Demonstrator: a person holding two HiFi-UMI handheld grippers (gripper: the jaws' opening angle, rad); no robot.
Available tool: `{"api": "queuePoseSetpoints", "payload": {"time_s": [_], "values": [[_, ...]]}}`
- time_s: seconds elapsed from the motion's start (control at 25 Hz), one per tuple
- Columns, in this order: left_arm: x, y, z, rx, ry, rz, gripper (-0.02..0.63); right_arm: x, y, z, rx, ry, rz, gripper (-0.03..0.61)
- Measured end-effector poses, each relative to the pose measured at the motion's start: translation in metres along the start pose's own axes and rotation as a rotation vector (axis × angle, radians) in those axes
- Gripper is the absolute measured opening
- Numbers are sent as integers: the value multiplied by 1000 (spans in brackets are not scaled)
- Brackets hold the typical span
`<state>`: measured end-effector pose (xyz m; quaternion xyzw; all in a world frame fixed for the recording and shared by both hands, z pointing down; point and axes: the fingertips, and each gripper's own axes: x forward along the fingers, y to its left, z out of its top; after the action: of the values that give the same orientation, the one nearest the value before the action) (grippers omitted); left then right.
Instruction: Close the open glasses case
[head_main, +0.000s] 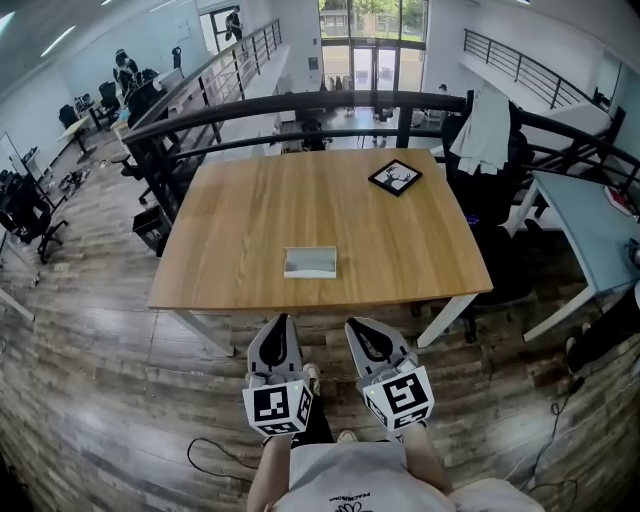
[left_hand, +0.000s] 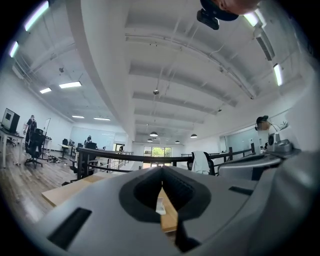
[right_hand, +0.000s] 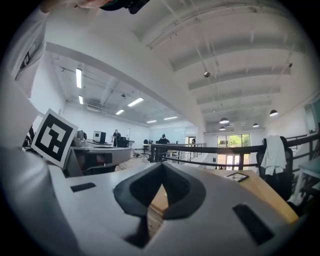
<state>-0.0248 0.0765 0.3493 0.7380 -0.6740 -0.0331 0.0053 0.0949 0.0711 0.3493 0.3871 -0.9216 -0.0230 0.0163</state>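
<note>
The left claw (head_main: 283, 320) and right claw (head_main: 353, 323) are both closed on nothing, side by side just off the near edge of the light wooden surface (head_main: 220, 250). The open pale-grey rectangular glasses case (head_main: 310, 262) lies on it ahead, untouched.

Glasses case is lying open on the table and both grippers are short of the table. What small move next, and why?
Probably reach both grippers forward over the near edge of the table toward the glasses case. The left gripper and right gripper hang short of the table, jaws shut and empty, while the case lies open, untouched.
</note>
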Motion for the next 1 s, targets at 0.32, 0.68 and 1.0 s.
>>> {"api": "queuePoseSetpoints", "payload": {"time_s": [0.32, 0.68, 1.0], "values": [[49, 11, -4, -9, -16, -23, 17, 41, -24, -13, 47, 13, -15, 6], [128, 49, 1, -4, -45, -63, 17, 117, -60, -2, -4, -16, -96, 6], [226, 100, 23, 21, -65, -129, 17, 218, -95, 13, -28, 6, -158, 6]]}}
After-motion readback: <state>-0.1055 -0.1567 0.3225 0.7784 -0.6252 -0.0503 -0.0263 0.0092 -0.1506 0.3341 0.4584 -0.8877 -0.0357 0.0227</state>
